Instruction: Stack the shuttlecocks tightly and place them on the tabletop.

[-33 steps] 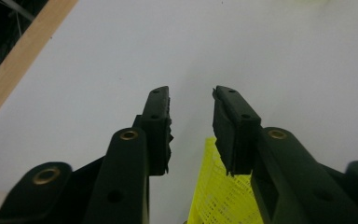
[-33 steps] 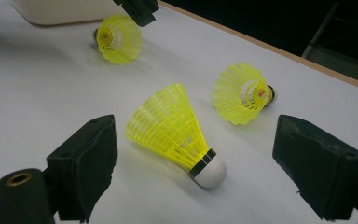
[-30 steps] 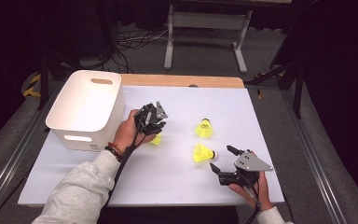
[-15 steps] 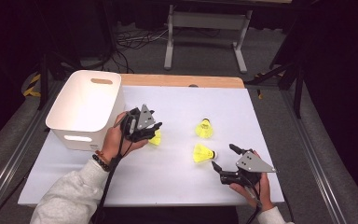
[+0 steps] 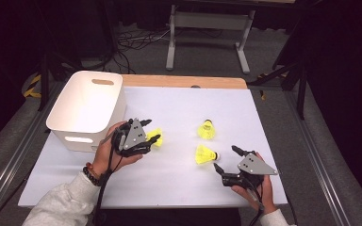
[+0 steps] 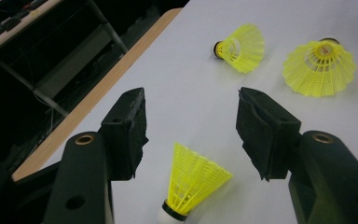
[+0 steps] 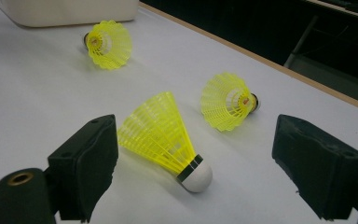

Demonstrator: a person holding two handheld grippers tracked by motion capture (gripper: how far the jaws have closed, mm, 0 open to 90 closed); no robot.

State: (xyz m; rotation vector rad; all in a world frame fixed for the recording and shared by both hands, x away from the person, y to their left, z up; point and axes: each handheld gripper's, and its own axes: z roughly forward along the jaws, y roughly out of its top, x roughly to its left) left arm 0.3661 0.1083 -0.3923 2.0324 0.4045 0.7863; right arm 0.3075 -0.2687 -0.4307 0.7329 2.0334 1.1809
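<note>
Two grippers at yellow mesh shuttlecocks on the white tabletop (image 5: 179, 101).
Left gripper (image 6: 191, 128), jaws just opening, straddles one yellow plastic shuttlecock (image 6: 193, 184) untouched; right gripper (image 7: 209, 154) gapes wide around another shuttlecock (image 7: 165, 135).

The setting is a laboratory or recording studio bay, not a home. Evidence: the counter (image 5: 169, 183) is a wood-edged board covered by a plain white sheet and stands on grey carpet. Metal rails (image 5: 9, 174) run along the floor at 9 o'clock and 3 o'clock of the counter. At 12 o'clock stands a grey metal equipment stand (image 5: 207, 28) with loose black cables (image 5: 136, 44) lying beside it on the floor. Black surroundings enclose the bay on all sides. Yellow-black hazard tape (image 5: 32, 87) marks the floor at 10 o'clock.
</note>
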